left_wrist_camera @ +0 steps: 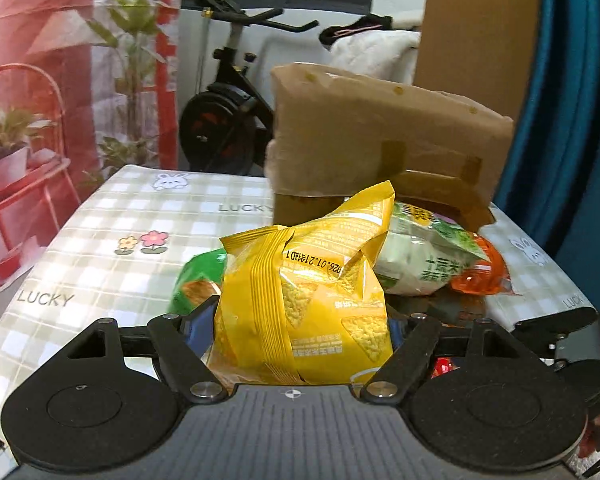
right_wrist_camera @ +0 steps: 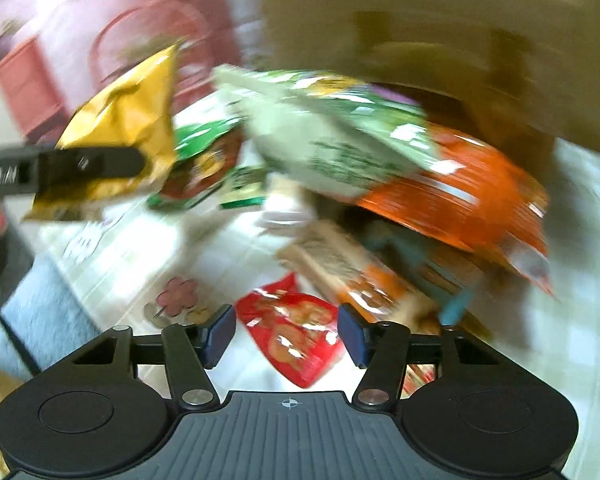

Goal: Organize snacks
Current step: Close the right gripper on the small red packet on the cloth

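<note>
The left claw (left_wrist_camera: 300, 324) is clamped on a yellow chip bag (left_wrist_camera: 300, 304) at frame centre, above the checked surface (left_wrist_camera: 112, 216). An exercise bike (left_wrist_camera: 224, 120) stands behind. The right claw (right_wrist_camera: 287, 334) stands apart over a red packet (right_wrist_camera: 292, 336).

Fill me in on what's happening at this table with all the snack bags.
A person is sorting snacks with a tool in each hand. The left tool is clamped on a yellow chip bag, lifted clear of the checked tablecloth. The right tool is open around a small red packet, not yet gripping. More bags lie by the cardboard box.
</note>
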A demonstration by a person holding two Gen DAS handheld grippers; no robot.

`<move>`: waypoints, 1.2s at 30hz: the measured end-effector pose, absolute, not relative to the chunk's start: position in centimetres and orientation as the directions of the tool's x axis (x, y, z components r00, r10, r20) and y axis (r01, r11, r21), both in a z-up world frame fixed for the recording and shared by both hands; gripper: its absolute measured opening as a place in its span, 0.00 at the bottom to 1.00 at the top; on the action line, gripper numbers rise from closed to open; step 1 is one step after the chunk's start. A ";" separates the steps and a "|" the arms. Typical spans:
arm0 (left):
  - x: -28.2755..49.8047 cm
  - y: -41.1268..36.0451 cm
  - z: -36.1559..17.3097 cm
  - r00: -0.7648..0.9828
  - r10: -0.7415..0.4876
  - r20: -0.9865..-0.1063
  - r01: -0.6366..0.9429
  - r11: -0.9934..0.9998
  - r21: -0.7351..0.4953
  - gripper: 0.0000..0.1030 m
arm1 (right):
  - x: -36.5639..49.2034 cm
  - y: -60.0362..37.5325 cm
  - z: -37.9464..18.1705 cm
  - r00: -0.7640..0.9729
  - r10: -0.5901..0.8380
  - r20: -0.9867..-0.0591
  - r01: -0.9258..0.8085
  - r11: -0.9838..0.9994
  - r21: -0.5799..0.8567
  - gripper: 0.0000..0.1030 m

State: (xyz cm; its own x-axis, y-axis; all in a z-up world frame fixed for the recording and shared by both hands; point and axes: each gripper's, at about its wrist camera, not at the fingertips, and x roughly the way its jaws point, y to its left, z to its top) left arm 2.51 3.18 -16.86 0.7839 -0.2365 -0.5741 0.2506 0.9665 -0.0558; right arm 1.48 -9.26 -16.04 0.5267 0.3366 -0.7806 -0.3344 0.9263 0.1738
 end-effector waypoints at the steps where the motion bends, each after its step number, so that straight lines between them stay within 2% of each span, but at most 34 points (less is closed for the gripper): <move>1: 2.6 3.2 -17.0 0.785 -0.232 -0.575 0.245 0.968 -0.056 0.77 | 1.8 -8.7 -16.2 0.518 0.337 -0.786 -0.359 0.920 0.158 0.47; 6: 2.7 3.9 -17.0 0.784 -0.229 -0.577 0.236 0.970 -0.065 0.77 | 3.7 -7.6 -17.0 0.492 0.288 -0.821 -0.402 0.912 0.080 0.47; 11: 2.8 4.3 -17.3 0.781 -0.225 -0.582 0.226 0.971 -0.071 0.77 | 4.6 -7.7 -18.3 0.450 0.264 -0.853 -0.414 0.908 0.062 0.48; 20: 2.7 4.3 -17.4 0.773 -0.225 -0.593 0.231 0.971 -0.068 0.77 | 3.9 -7.8 -19.0 0.467 0.261 -0.845 -0.420 0.906 0.048 0.52; 22: 2.6 4.3 -17.4 0.773 -0.228 -0.592 0.235 0.970 -0.067 0.77 | 3.6 -7.6 -18.9 0.473 0.260 -0.842 -0.434 0.900 0.034 0.44; 23: 2.5 4.3 -17.3 0.774 -0.229 -0.591 0.236 0.969 -0.067 0.77 | 3.6 -7.7 -18.7 0.472 0.269 -0.840 -0.434 0.900 0.045 0.35; 24: 2.5 4.3 -17.3 0.774 -0.230 -0.590 0.236 0.969 -0.068 0.77 | 3.8 -7.4 -18.9 0.476 0.270 -0.837 -0.426 0.904 0.049 0.31; 31: 2.2 4.3 -17.1 0.778 -0.231 -0.585 0.233 0.970 -0.074 0.77 | 2.5 -8.5 -18.0 0.499 0.307 -0.810 -0.396 0.912 0.102 0.25; 36: 1.8 4.0 -16.6 0.785 -0.239 -0.572 0.241 0.968 -0.074 0.77 | 1.3 -10.3 -16.2 0.569 0.317 -0.758 -0.329 0.933 0.144 0.17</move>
